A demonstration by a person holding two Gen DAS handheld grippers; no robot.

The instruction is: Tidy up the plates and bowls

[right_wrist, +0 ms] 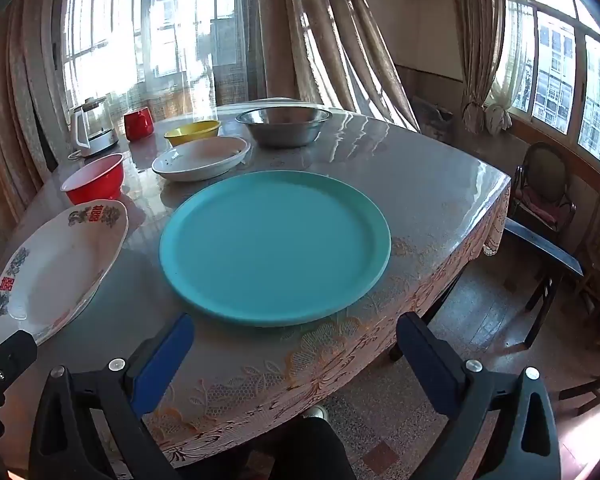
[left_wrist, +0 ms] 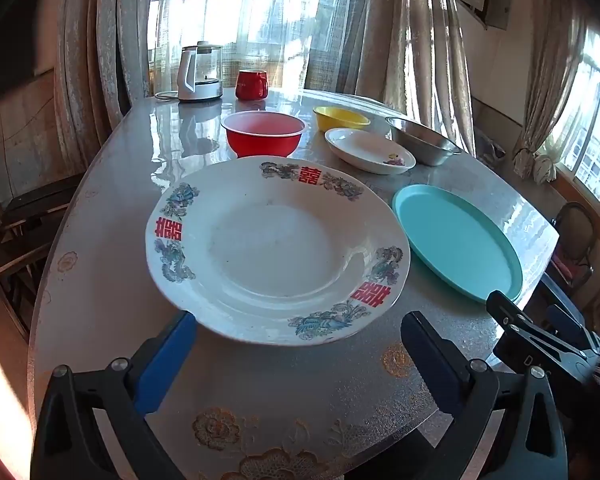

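Right now I hold my left tool spread wide in front of the patterned white plate, gripping nothing; its blue left pad sits just at the plate's near rim, though I cannot tell if it touches. My right tool is likewise spread wide and empty, hovering at the near edge of the teal plate, which lies flat on the bench close to its front edge. Beside each other, the 2 plates are apart. Behind them I see a red bowl, a yellow bowl, a small white dish and a steel bowl, the dish just beside the steel bowl. Farther back stand a kettle and a red mug.
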